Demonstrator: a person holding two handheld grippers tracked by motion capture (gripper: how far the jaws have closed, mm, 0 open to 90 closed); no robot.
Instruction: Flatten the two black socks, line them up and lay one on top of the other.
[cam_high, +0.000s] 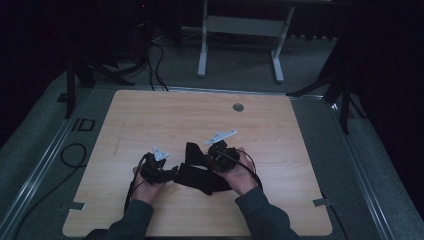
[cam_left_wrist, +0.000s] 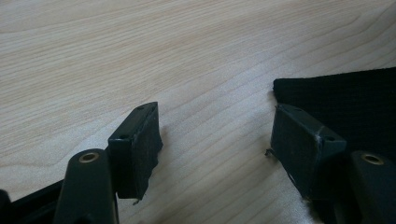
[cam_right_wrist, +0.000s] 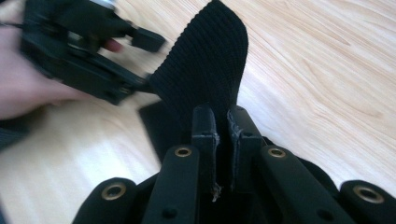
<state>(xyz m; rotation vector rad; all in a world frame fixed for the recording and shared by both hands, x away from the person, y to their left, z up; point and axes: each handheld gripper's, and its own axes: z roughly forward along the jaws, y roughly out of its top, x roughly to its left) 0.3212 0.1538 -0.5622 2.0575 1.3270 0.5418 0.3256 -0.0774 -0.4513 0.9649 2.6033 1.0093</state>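
Observation:
A black knitted cloth (cam_high: 200, 177) lies on the wooden table (cam_high: 150, 115) between the person's two hands. My right gripper (cam_right_wrist: 219, 112) is shut on a fold of the cloth (cam_right_wrist: 205, 60), which stands up from the jaws as a raised flap; in the high view the right gripper (cam_high: 202, 155) sits above the cloth's right part. My left gripper (cam_left_wrist: 215, 112) is open, with bare table between its jaws. Its right jaw sits at the corner of the cloth (cam_left_wrist: 341, 102). In the high view the left gripper (cam_high: 170, 172) is at the cloth's left edge.
A round grommet (cam_high: 238, 107) is set in the table near its far edge. Cables (cam_high: 75, 155) trail on the grey floor at the left, and a desk frame (cam_high: 240, 30) stands beyond the table. The hand holding the left gripper (cam_right_wrist: 23, 84) is close to the right gripper.

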